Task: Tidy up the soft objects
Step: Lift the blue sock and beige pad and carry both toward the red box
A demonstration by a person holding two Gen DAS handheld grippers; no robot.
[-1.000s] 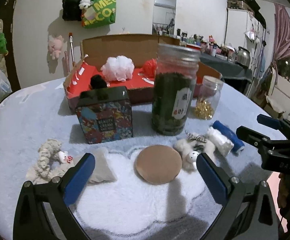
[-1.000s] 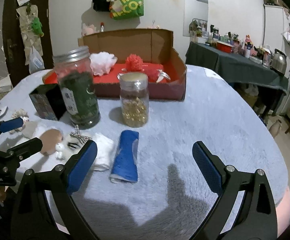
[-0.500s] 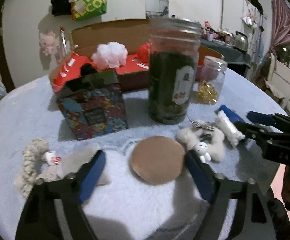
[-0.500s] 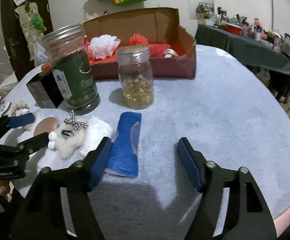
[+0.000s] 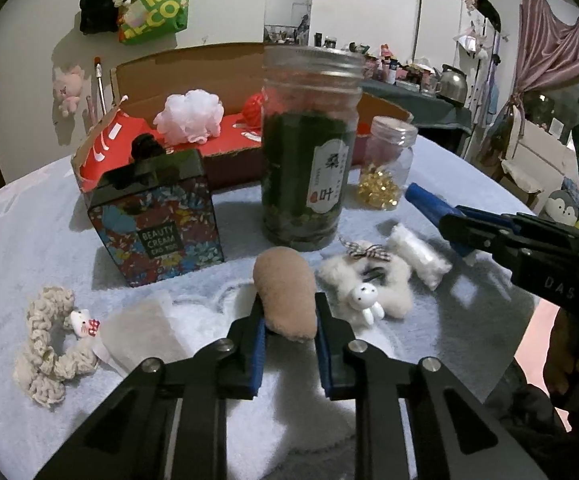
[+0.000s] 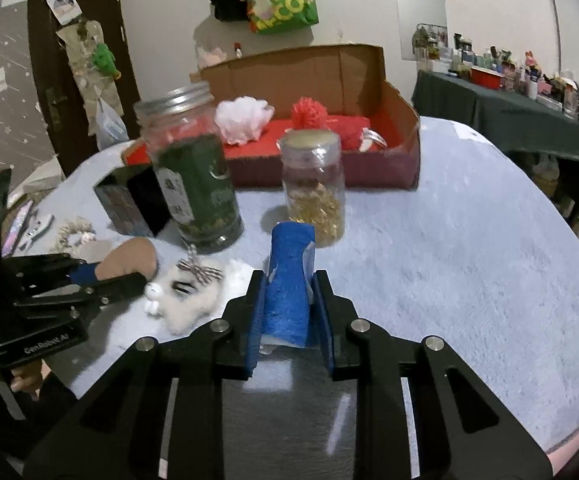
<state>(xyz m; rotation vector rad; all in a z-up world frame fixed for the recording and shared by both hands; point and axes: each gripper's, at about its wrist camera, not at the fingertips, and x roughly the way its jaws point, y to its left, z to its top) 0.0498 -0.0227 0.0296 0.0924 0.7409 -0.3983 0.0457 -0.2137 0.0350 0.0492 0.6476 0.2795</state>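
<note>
Left claw (image 5: 289, 320): clenched on tan powder puff (image 5: 287, 296), wide a second ago; jaws closing, puff folded between pads. Right claw (image 6: 288, 300): clamped on blue rolled cloth (image 6: 289, 276), likewise just shut. Both soft items gripped, low over bench (image 6: 469, 264). Beyond: fluffy sheep toy (image 5: 369, 288), jars. Farthest: red-lined cardboard box (image 6: 401, 152), likely destination; lift looks next.
</note>
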